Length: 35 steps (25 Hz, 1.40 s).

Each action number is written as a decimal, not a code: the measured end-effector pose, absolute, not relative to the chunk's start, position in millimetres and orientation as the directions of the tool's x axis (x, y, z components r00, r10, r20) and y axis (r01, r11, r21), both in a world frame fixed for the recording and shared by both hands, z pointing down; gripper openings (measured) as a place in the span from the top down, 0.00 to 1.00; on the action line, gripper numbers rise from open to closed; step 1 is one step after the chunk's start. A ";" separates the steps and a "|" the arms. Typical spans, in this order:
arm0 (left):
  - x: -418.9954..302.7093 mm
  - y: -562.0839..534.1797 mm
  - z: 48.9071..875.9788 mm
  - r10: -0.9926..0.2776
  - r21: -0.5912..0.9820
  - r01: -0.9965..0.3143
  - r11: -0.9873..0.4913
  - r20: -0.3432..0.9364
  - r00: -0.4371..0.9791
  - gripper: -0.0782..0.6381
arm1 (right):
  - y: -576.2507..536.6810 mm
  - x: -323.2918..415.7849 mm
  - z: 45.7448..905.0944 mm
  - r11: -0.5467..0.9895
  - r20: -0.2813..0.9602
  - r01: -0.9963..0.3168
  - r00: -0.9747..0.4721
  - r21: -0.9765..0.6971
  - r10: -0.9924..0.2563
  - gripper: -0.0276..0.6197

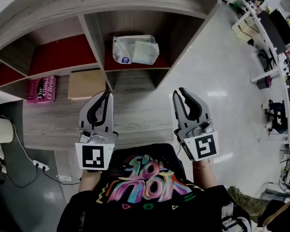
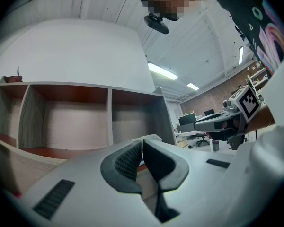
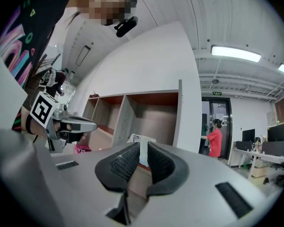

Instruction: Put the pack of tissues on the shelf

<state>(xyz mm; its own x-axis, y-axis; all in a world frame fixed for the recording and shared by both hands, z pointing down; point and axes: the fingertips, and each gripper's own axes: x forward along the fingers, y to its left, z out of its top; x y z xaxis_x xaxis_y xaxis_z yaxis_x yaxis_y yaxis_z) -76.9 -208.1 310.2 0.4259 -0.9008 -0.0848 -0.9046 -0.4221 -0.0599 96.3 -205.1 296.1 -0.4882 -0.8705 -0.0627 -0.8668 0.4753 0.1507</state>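
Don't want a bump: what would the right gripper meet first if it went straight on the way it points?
Probably the pack of tissues in the shelf: it shows dead ahead beyond the right gripper. Depth is unclear.

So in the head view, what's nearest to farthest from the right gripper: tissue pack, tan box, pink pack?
From the right gripper:
1. Tissue pack, in the shelf ahead.
2. Tan box, further left.
3. Pink pack, farthest left.
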 end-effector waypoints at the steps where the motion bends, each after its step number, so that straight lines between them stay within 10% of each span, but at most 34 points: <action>1: -77.7 -208.3 309.7 -0.901 -0.059 -0.905 -0.422 -0.084 0.426 0.85 | -204.0 98.7 296.7 0.470 -0.062 -0.870 -0.482 0.148 -0.874 0.86; 35: -82.5 -197.0 319.0 -0.913 -0.036 -0.915 -0.403 -0.055 0.404 0.85 | -192.6 104.7 308.7 0.467 -0.052 -0.880 -0.473 0.087 -0.880 0.93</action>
<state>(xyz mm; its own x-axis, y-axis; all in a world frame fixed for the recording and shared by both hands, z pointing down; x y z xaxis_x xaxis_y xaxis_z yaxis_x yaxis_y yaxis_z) -82.5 -197.0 319.0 0.4043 -0.9130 -0.0548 -0.9146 -0.4028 -0.0357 104.7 -192.6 308.7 -0.4726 -0.8798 -0.0515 -0.8797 0.4675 0.0872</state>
